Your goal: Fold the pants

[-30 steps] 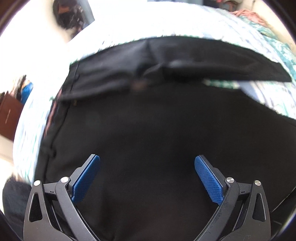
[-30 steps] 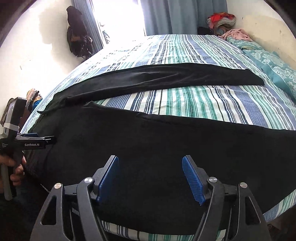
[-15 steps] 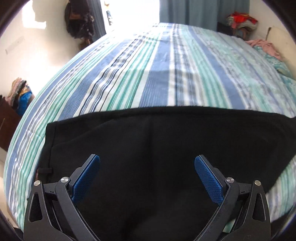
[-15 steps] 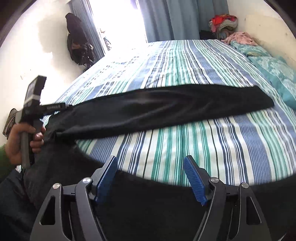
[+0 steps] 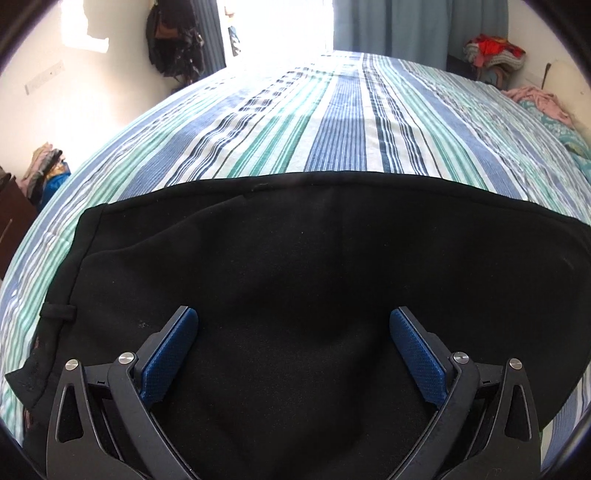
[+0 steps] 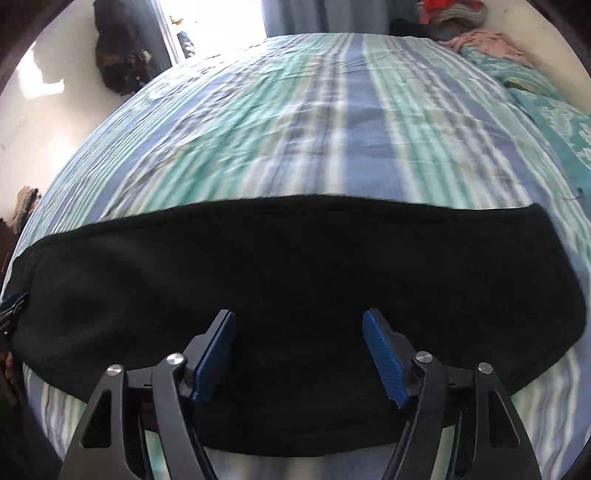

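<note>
Both sets of jaws hang apart with nothing gripped. On my left gripper (image 5: 293, 332) the blue pads (image 5: 168, 356) stand wide, the black pants (image 5: 295, 266) spread flat beneath and beyond them — waistband edge off to the left, a belt loop (image 5: 57, 312) beside the left finger. On my right gripper (image 6: 299, 350) the jaws are closing, only the pants' folded leg (image 6: 295, 258) lying under the gap — pads not pressing it. Ahead of both tips runs the striped bedsheet (image 5: 332, 122).

Blown-out window (image 5: 280, 29) glare, motion-blurred right view
</note>
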### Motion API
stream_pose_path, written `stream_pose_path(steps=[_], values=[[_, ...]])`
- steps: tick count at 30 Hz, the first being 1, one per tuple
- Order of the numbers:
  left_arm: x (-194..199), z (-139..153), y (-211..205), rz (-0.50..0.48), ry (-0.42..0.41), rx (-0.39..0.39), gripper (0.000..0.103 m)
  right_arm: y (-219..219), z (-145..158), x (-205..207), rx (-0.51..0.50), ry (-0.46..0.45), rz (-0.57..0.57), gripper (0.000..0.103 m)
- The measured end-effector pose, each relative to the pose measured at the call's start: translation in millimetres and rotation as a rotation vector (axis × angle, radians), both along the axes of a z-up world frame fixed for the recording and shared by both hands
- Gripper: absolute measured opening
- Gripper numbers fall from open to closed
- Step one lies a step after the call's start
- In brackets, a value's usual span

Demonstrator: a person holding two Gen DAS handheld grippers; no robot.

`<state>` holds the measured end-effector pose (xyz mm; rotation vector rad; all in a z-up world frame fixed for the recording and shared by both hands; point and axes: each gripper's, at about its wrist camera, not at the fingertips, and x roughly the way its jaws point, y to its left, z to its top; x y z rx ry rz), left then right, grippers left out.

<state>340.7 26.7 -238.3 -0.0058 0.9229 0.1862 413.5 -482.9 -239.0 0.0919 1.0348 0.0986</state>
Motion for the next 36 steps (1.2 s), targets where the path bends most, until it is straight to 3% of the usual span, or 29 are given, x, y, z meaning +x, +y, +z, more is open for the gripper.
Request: stream_pose_path(steps=[3, 7, 10, 13, 16, 17, 22, 25, 28, 30, 32, 34, 36], values=[[-3.8, -0.5, -0.4, 0.001, -0.014, 0.004, 0.103, -85.0, 5.5, 20.0, -0.21, 0.056, -0.231, 0.07], [-5.4, -2.4, -0.2, 0.001, -0.03, 0.002, 0.103, -170.5, 21.9, 32.5, -0.156, 0.036, -0.494, 0.07], [-5.4, -3.0, -0.7, 0.001, -0.034, 0.004, 0.103, -182.8, 17.6, 52.1, -0.045, 0.035, -0.491, 0.07], [-5.4, -3.8, -0.2, 0.0, -0.038, -0.001, 0.103, -167.3, -0.7, 69.5, -0.051, 0.093, -0.432, 0.069], [-5.0, -4.0, -0.3, 0.0, -0.037, 0.002, 0.103, -156.1, 7.0, 59.6, -0.056, 0.038, -0.443, 0.015], [-4.9, -4.0, -0.1, 0.0, -0.036, 0.002, 0.103, -152.0, 12.6, 54.0, -0.081, 0.015, -0.453, 0.007], [-3.4, -3.3, -1.4, 0.0, -0.025, 0.016, 0.103, -104.9, 79.0, -21.1, -0.127, -0.221, -0.37, 0.007], [-1.8, -2.4, -3.5, 0.001, -0.014, 0.033, 0.103, -65.8, 114.8, -98.4, -0.152, -0.354, -0.339, 0.007], [-0.7, -1.3, -6.8, 0.003, -0.004, 0.059, 0.102, -38.2, 125.6, -180.8, -0.131, -0.407, -0.392, 0.007], [-0.1, 0.0, -9.8, 0.006, 0.002, 0.084, 0.103, -29.7, 114.7, -237.6, -0.11, -0.393, -0.484, 0.007], [0.3, 1.7, -13.2, 0.009, 0.009, 0.112, 0.103, -29.4, 89.2, -285.2, -0.074, -0.32, -0.614, 0.007], [2.0, 4.8, -17.4, 0.013, 0.035, 0.148, 0.103, -31.4, 59.4, -318.1, -0.07, -0.21, -0.706, 0.009], [3.7, 12.6, -23.0, 0.002, 0.102, 0.183, 0.102, -39.7, 39.3, -337.7, -0.102, -0.06, -0.811, 0.02]])
